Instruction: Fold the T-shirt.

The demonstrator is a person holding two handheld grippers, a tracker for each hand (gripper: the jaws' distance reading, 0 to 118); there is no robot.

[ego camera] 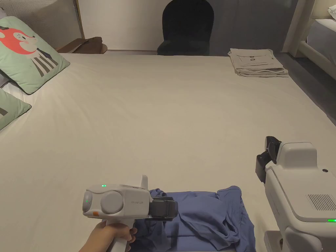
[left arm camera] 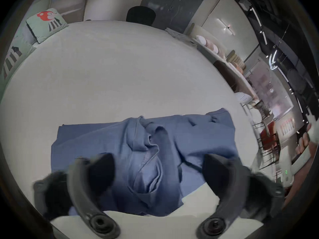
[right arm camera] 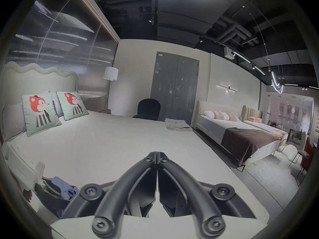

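T-shirt (left arm camera: 143, 149): soft, light, rumpled on bed (ego camera: 164, 108); take at hem corners. Left claw (left arm camera: 158, 173) released above it; right claw (right arm camera: 157, 158) clenched, empty.

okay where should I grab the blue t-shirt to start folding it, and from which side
Probably the far left corner of the blue T-shirt: it lies flat and square on the bed, while the middle is bunched. Come down from above with the open left gripper, already hovering over it.
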